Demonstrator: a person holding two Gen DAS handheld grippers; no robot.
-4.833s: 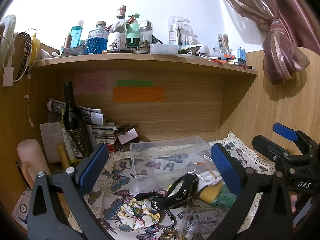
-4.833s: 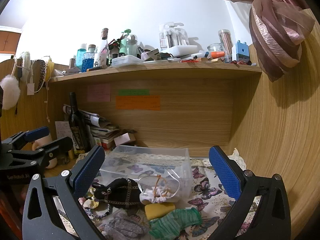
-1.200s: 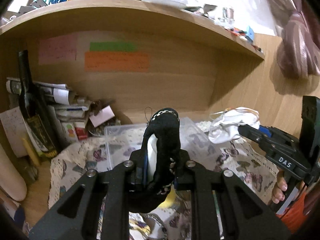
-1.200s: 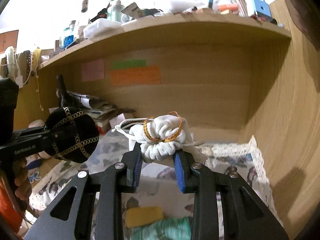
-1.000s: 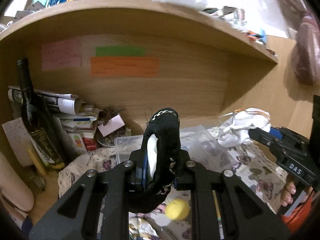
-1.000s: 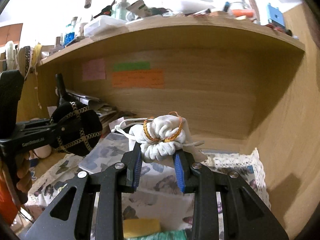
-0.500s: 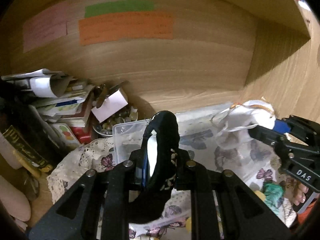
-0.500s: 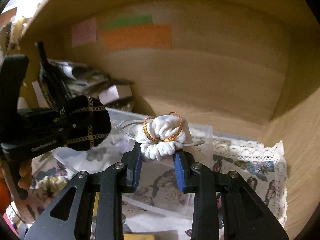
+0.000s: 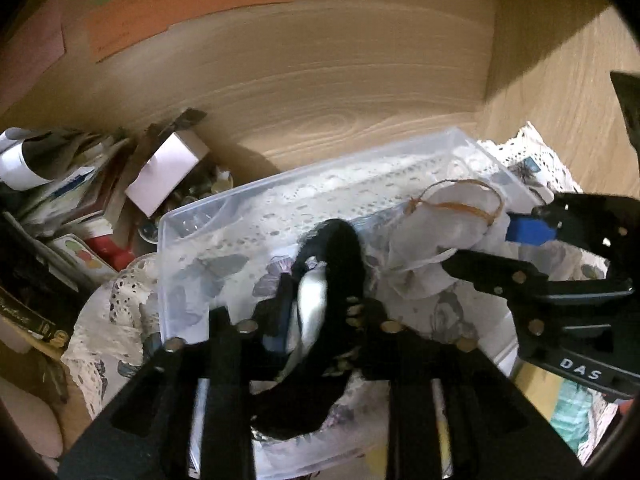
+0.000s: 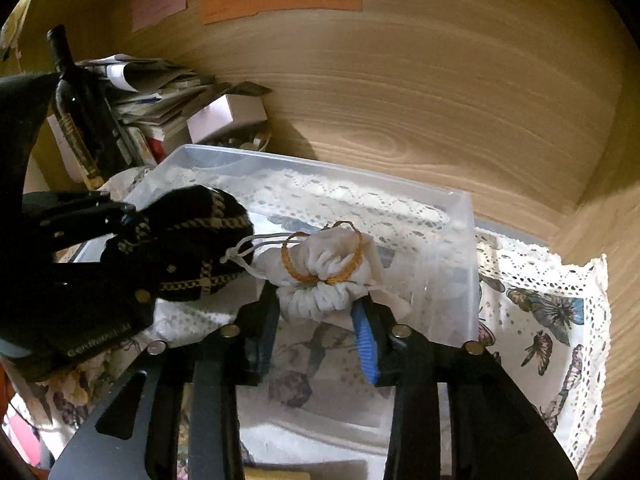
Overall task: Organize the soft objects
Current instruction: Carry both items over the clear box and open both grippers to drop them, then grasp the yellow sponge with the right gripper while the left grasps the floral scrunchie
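Observation:
My left gripper [image 9: 320, 316] is shut on a black soft pouch with gold chain trim [image 9: 340, 256] and holds it over the clear plastic box [image 9: 192, 220]. The pouch also shows in the right wrist view [image 10: 192, 240]. My right gripper [image 10: 316, 320] is shut on a white drawstring pouch with an orange cord [image 10: 324, 268], also over the clear box [image 10: 440, 208]. The white pouch shows in the left wrist view [image 9: 436, 240], just right of the black one. The two pouches hang side by side, nearly touching.
The box sits on a butterfly-print lace cloth [image 10: 552, 312] against a wooden back wall. A dark wine bottle [image 10: 78, 108], stacked papers and a small white carton [image 10: 228, 116] stand at the left. A yellow and a green soft item [image 9: 572, 412] lie at the near edge.
Both grippers have moved forward and down, so the two held pouches now hang low over the clear box. Both stay shut on their pouches.

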